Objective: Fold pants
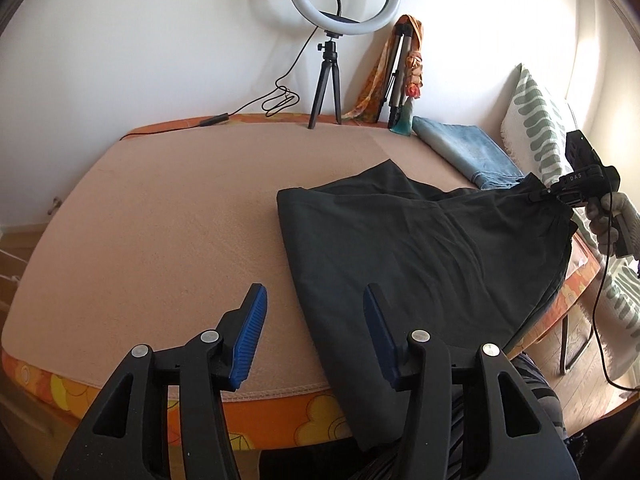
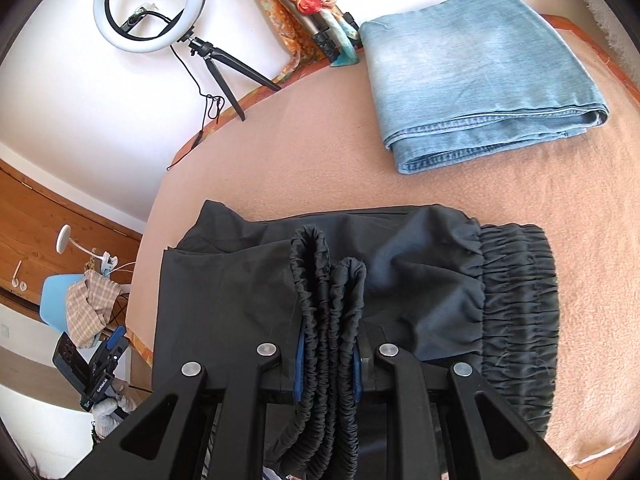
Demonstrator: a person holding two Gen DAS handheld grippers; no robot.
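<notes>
The right tool (image 2: 327, 364) is clamped on the gathered elastic cuffs of the dark grey fabric pants (image 2: 400, 280). The pants lie partly folded on the right half of the peach-covered bed (image 1: 160, 220), with the ruched waistband on the right and a near edge hanging over the bed's rim. The cuff ends are cut off below the tool. The left tool (image 1: 316, 320) stands wide apart, gripping nothing, above the pants' left edge. A folded light-blue denim garment (image 2: 472, 76) lies beyond.

Right gripper (image 2: 327, 364) jaws clamping dark pants (image 2: 400, 280) cuffs, folded jeans (image 2: 472, 76) beyond
</notes>
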